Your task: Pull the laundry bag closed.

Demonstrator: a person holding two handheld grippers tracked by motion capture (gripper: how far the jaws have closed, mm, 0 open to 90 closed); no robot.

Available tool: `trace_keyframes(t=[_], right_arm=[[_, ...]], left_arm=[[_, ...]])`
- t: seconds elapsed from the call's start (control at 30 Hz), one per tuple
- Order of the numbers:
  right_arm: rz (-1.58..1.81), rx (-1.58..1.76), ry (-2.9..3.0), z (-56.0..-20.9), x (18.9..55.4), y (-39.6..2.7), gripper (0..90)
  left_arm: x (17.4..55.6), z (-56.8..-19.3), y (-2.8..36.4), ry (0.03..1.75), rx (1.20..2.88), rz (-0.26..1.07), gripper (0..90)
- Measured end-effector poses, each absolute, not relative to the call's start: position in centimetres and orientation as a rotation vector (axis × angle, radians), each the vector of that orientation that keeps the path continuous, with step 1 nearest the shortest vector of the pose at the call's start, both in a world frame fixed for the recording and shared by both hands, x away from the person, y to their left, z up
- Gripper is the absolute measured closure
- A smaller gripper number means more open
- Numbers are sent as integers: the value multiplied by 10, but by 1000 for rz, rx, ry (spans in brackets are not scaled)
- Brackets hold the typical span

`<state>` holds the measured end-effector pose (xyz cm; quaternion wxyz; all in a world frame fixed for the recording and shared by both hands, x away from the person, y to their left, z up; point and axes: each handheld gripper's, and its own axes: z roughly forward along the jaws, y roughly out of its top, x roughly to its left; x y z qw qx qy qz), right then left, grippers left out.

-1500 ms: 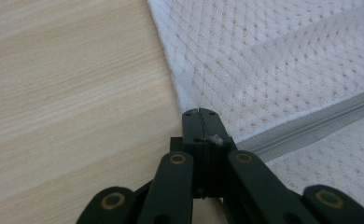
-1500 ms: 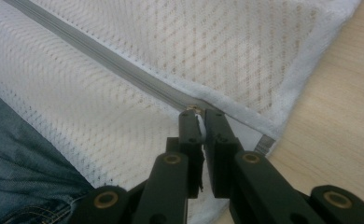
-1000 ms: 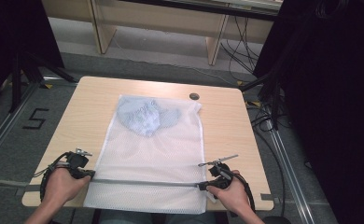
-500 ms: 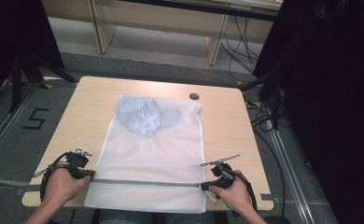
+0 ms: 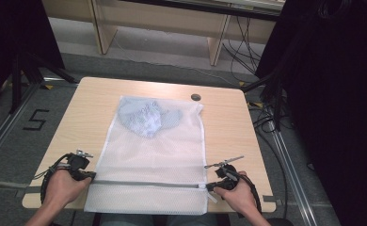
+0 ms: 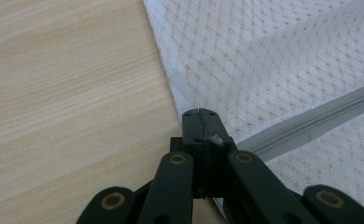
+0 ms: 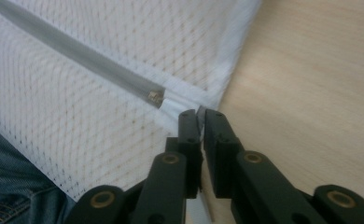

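- Left claw [image 6: 199, 122]: jaws pressed together, pinching the mesh bag's [image 5: 153, 155] edge at the zipper's [image 6: 311, 122] end.
- Right claw [image 7: 199, 119]: jaws narrow, nipping a thin tab, likely the zipper pull, just beyond the slider [image 7: 156, 97].
- The bag lies flat mid-worktop [image 5: 228, 136], its zipper band at 6 o'clock and a bluish garment [image 5: 146, 117] inside at 12 o'clock.
- It looks light, limp and snag-prone; the firmer seam and zipper tape seem the better holds.

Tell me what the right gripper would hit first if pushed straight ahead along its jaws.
The right gripper already sits at the white mesh laundry bag's hemmed edge. Straight ahead it would likely meet that white edge just beside the grey zipper's end, though the depth is unclear.
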<state>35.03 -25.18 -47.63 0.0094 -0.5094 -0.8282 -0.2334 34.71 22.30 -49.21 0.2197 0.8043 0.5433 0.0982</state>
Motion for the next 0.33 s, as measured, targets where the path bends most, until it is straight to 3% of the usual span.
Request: trace_keyframes(t=[0.17, 0.33], right_arm=[[-830, -1655, -2561, -470, 353, -259, 800], [-887, -1642, -2582, -472, 357, -267, 737]], left_arm=[[348, -492, 223, 1498, 2226, 281, 887], [345, -485, 226, 1504, 2152, 331, 803]])
